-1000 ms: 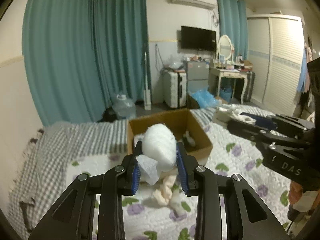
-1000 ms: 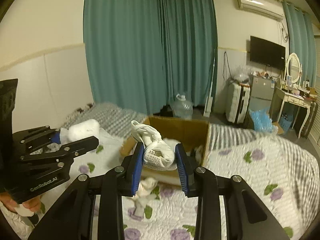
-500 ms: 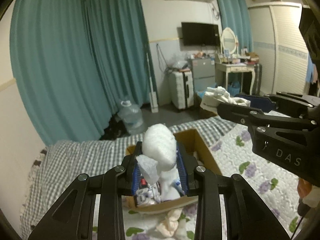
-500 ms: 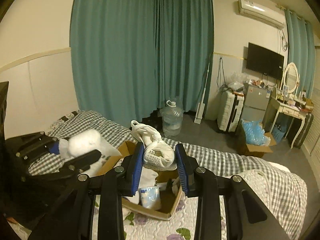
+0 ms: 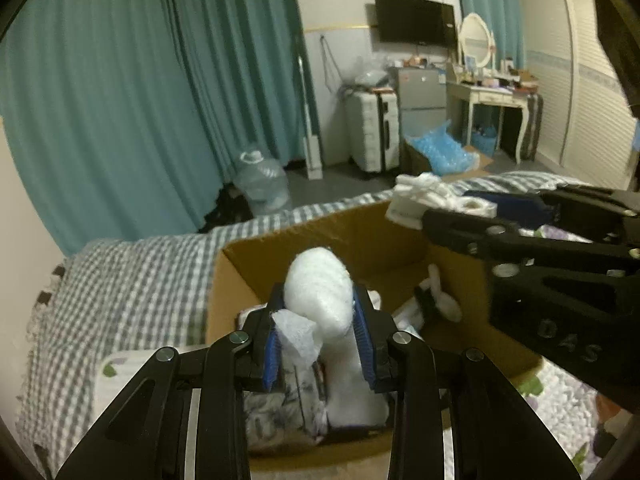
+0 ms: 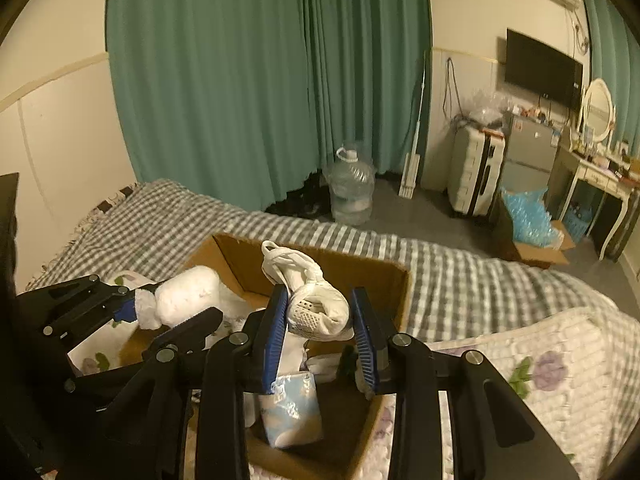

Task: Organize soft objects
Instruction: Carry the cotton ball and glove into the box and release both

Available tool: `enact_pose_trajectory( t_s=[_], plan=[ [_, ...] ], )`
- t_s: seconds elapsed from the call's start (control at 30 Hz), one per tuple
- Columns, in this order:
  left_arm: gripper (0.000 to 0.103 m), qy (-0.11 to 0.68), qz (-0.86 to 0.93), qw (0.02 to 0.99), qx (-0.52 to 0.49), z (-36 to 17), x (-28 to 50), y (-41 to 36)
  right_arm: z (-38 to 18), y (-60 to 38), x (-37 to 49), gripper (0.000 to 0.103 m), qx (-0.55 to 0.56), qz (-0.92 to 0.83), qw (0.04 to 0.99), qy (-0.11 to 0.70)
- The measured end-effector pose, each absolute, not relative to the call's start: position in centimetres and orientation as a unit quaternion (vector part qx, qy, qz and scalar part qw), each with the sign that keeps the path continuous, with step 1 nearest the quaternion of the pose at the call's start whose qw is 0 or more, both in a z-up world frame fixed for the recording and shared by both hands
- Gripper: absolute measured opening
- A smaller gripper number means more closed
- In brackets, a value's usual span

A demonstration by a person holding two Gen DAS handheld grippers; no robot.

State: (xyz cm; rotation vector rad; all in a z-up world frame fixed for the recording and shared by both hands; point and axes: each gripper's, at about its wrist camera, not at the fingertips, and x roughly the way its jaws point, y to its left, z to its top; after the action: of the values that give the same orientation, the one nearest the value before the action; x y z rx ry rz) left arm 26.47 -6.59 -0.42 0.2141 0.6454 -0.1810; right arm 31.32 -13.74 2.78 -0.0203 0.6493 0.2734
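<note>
Bed [image 6: 500, 280], checked cover + quilted floral top, carries everything. Cardboard box [image 6: 384, 276] sits on it, flaps open, approx. half full: blue-white pack [image 6: 292, 408] + white soft items inside.

My left gripper [image 5: 318, 344]: pads clamped on white fluffy roll [image 5: 318, 292], held over the box's left part. Loose tissue flap hangs at the left pad.

My right gripper [image 6: 320, 332]: pads clamped on white mesh shoe [image 6: 316, 308], above box interior, laces trailing up and back.

Risks, as I judge them:
- Grippers close together over one box; simultaneous descent may clash frames.
- Laces may snag a pad on release, dragging the shoe back out.
- Roll may land on existing pile, tip over the rim onto the bed.
- Tissue flap may stick to the pad.
</note>
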Motion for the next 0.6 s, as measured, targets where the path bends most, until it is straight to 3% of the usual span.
enact_pose_trajectory(
  t_s=[0.13,0.2,0.27,0.33,0.47,0.6],
  plan=[
    [0.035,0.32,-0.096,0.936,0.113,-1.3,26.9,-6.9,1.1,-13.7,33.0,0.032,-0.015,0.127,0.937,0.325],
    [0.05,0.327,-0.096,0.932,0.123,-1.8,27.3,-7.3,0.8,-13.7,33.7,0.033,-0.011,0.123,0.937,0.327],
    [0.075,0.324,-0.092,0.933,0.128,-1.8,27.3,-7.5,0.7,-14.1,34.0,0.046,-0.013,0.109,0.937,0.333],
    [0.077,0.309,-0.083,0.938,0.129,-1.4,26.9,-7.6,0.9,-14.3,33.9,0.066,-0.016,0.099,0.938,0.331],
    [0.077,0.3,-0.074,0.942,0.13,0.1,25.9,-7.4,2.7,-15.1,32.4,0.068,-0.009,0.084,0.943,0.323],
    [0.077,0.283,-0.067,0.948,0.132,3.1,23.9,-6.9,6.8,-15.9,29.4,0.078,-0.014,0.075,0.952,0.297]
  ],
)
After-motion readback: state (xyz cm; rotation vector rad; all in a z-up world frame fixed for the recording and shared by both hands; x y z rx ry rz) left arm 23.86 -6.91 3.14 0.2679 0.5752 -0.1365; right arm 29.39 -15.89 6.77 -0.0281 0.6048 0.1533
